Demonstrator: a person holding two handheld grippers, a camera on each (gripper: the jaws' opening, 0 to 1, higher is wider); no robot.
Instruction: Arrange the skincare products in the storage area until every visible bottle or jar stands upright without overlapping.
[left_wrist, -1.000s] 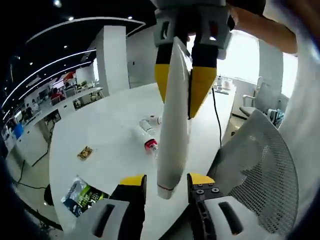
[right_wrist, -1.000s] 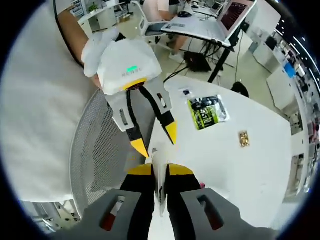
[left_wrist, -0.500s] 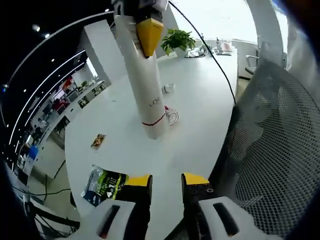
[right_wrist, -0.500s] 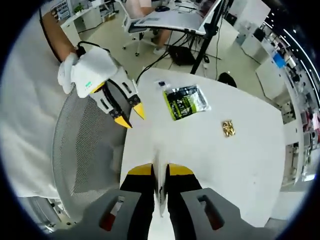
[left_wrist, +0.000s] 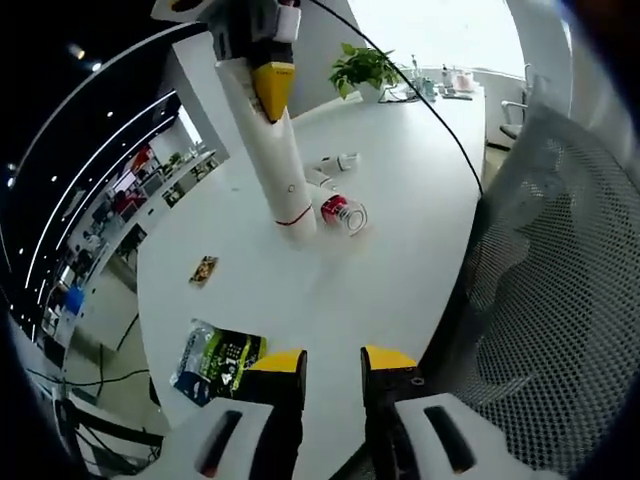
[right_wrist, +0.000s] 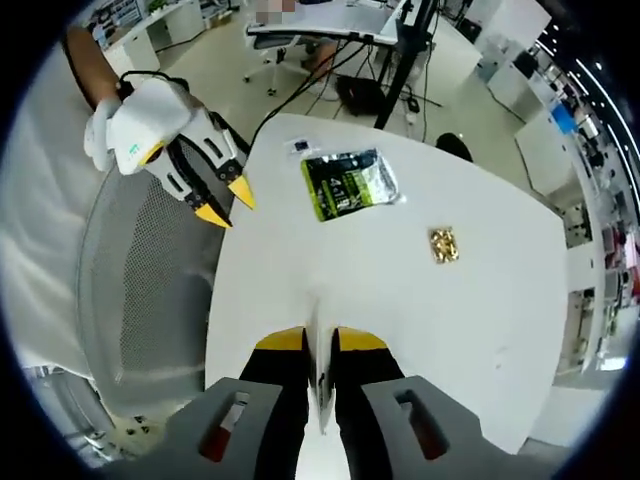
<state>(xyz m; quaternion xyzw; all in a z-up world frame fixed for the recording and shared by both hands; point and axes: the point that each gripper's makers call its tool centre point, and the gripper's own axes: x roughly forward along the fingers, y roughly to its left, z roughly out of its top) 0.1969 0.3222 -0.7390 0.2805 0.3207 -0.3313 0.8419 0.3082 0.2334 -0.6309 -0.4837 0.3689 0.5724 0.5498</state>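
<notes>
Holding the tall white plastic tube (left_wrist: 270, 160) pinched in my right claw (right_wrist: 320, 345), I see its long axis running straight down from that claw to the white table (left_wrist: 400, 240). My left claw (left_wrist: 333, 360) hangs narrowly parted and empty, well back from the tube.

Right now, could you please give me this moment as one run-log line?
right gripper: shut on tube, above table | left gripper: open | jar: lying down
</notes>
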